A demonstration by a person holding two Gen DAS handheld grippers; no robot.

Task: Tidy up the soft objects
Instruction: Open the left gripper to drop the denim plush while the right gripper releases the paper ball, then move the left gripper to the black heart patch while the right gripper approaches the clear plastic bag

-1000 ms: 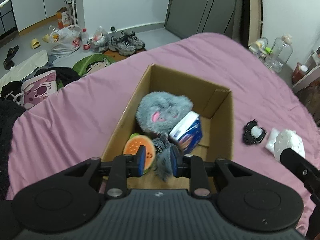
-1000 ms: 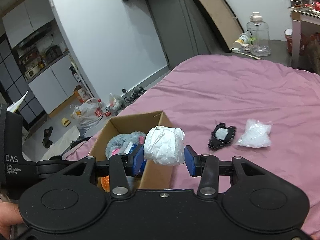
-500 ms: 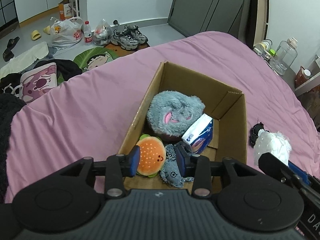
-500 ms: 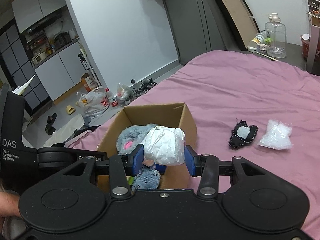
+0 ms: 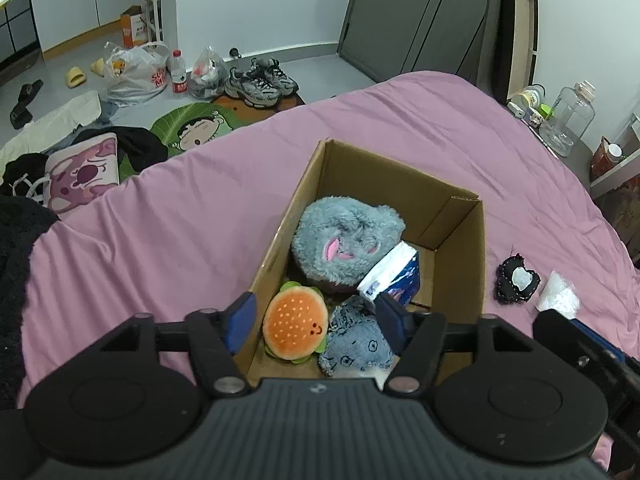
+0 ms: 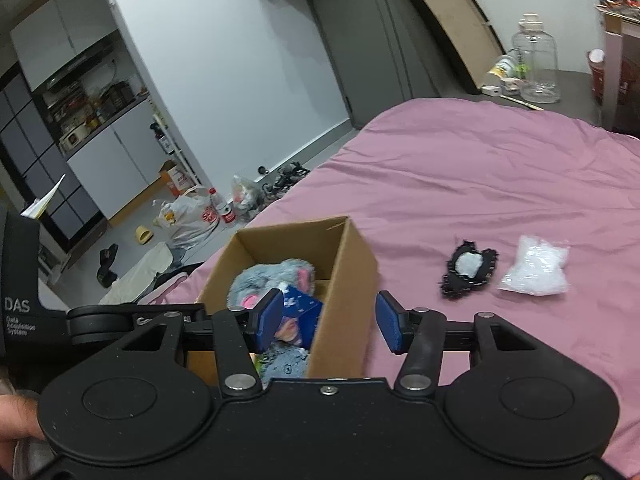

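Left gripper [image 5: 316, 320] hangs over the near end of the cardboard box [image 5: 460, 248], jaws opening, nothing clamped; the blue denim plush [image 5: 356, 346] lies loose on the box floor under the pads, touching the burger plush [image 5: 294, 328], so this reads as a drop-off into the box. Right gripper [image 6: 328, 320] is beside the box's right wall, jaws opening too, nothing visible between the pads; only the box edge shows through the gap. Also in the box: grey fluffy plush [image 5: 344, 246] toward the far end and a blue-white tissue pack [image 5: 394, 278] leaning against it, packed tight on the left side, bare cardboard on the right, probably room left for more. Still out on the bed, well apart from the box: black lace pouch [image 6: 470, 274] and clear crinkly bag [image 6: 536, 266], just beside each other; likely next picks for the right hand since they sit on its side. Surface is a pink bedsheet [image 5: 200, 208], soft and wrinkled, so the box may shift if bumped. Room is cluttered: sneakers [image 5: 260, 80], plastic bags [image 5: 136, 74], a cartoon mat [image 5: 192, 128] on a grey floor, and a big clear jug [image 6: 536, 68] on a side surface.
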